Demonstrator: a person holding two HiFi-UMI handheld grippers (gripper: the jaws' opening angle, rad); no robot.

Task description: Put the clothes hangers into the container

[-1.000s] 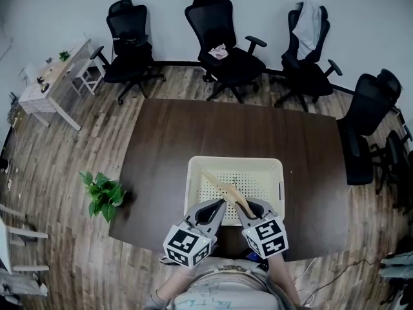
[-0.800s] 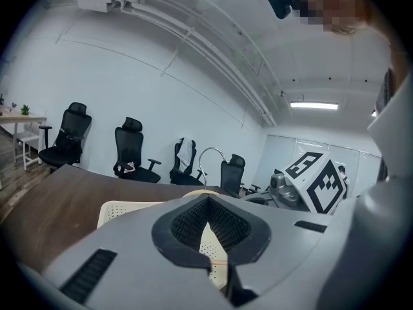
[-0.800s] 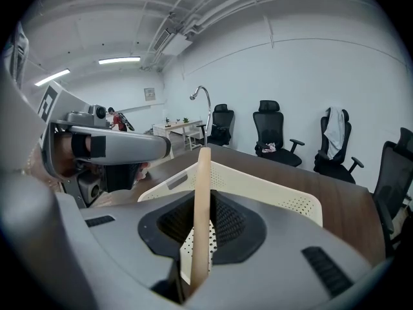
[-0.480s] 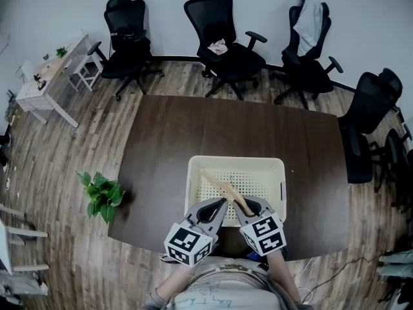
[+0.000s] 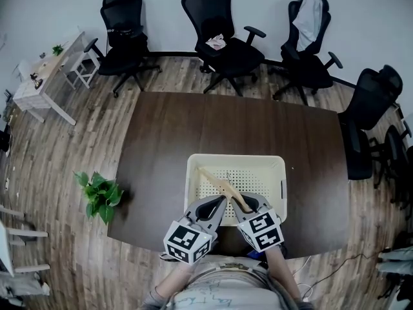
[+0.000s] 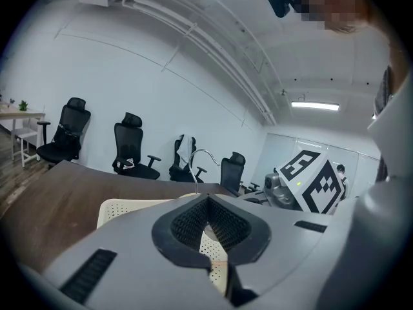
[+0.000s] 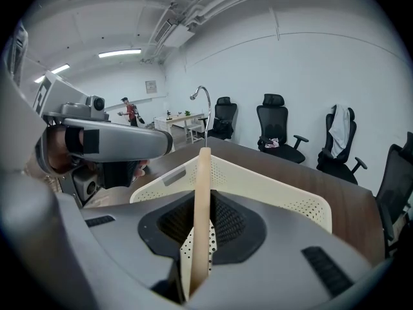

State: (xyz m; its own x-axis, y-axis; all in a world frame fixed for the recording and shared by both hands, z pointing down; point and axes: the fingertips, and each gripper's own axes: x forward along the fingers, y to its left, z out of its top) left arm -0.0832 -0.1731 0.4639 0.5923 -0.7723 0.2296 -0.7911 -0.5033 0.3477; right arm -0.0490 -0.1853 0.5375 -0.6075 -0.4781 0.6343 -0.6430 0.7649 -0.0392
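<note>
Right tool (image 5: pixel 241 203) barely shifted, pinches wooden hanger (image 5: pixel 218 184) slanted into cream basket (image 5: pixel 191 187); left tool (image 5: pixel 220 203) pressed together.

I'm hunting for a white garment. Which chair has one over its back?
The third chair from the left along the wall in the head view: a white garment hangs over its backrest; the others' backs are bare.

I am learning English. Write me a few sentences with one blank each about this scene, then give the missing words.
1. The right gripper is shut on a wooden ____.
2. The cream basket stands on the dark ____.
3. The green plant stands on the wooden ____.
4. The left gripper is shut and holds ____.

Missing words: hanger; table; floor; nothing.
</note>
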